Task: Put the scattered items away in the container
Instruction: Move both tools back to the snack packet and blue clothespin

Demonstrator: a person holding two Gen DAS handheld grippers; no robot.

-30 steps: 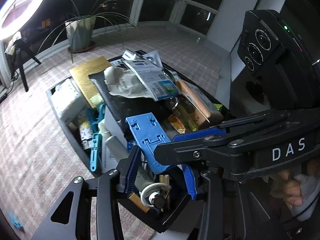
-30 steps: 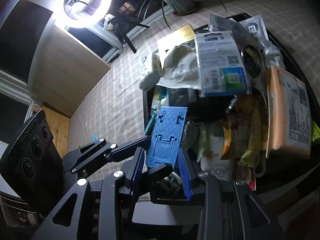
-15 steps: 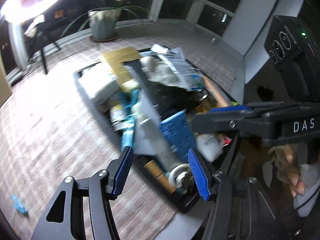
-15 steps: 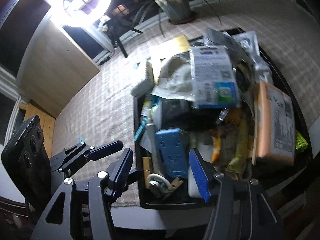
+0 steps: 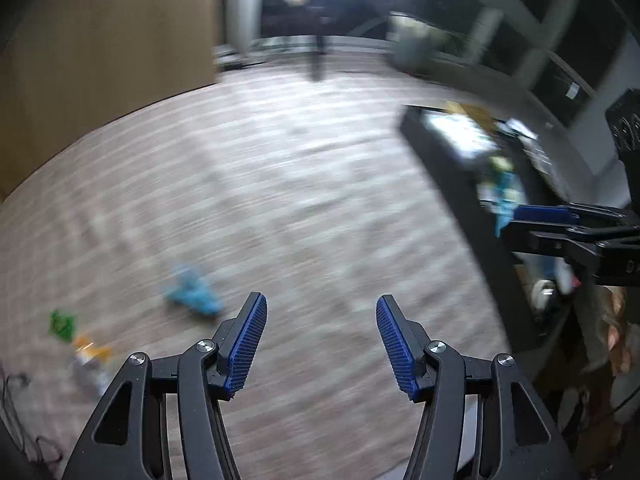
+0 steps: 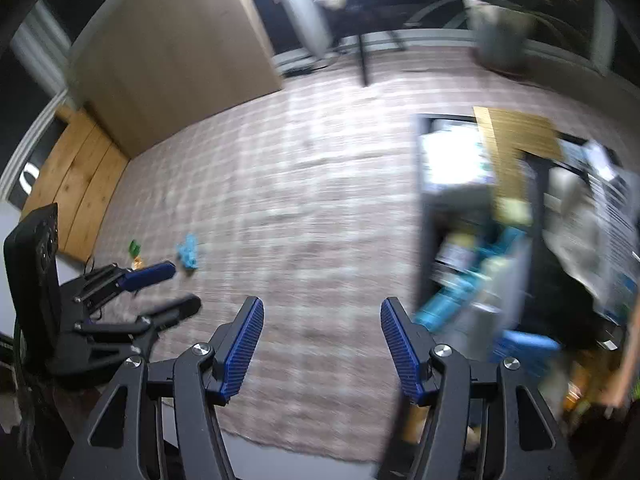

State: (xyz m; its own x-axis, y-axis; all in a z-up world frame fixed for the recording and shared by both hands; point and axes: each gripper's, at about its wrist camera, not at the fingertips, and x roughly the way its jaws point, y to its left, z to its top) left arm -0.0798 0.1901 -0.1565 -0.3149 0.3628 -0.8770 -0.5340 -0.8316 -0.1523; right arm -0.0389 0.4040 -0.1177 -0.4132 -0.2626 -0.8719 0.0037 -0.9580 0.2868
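Observation:
Both views are blurred by motion. My left gripper (image 5: pixel 320 344) is open above bare carpet, nothing between its blue pads. My right gripper (image 6: pixel 322 348) also hangs over the carpet, its jaws opening and empty. The black container (image 6: pixel 420 208), heaped with packets and boxes, stands to the right, with a blue stand (image 6: pixel 524 344) lying inside. On the carpet to the left lie a light blue item (image 5: pixel 194 296), a small green item (image 5: pixel 62 324) and an orange wrapper (image 5: pixel 90 350). The right wrist view shows the left gripper (image 6: pixel 182 286) near those loose items.
A tall wooden cabinet (image 6: pixel 172 56) stands at the back left. A potted plant (image 6: pixel 500 28) and a tripod leg (image 6: pixel 362 60) are at the back. The carpet's front edge (image 6: pixel 304 450) lies just below my right gripper. A person's hand (image 5: pixel 618 328) shows at the right.
The blue stand that was between the jaws now lies in the container. Both grippers have opened wider and swung left, away from the container and out over the carpet.

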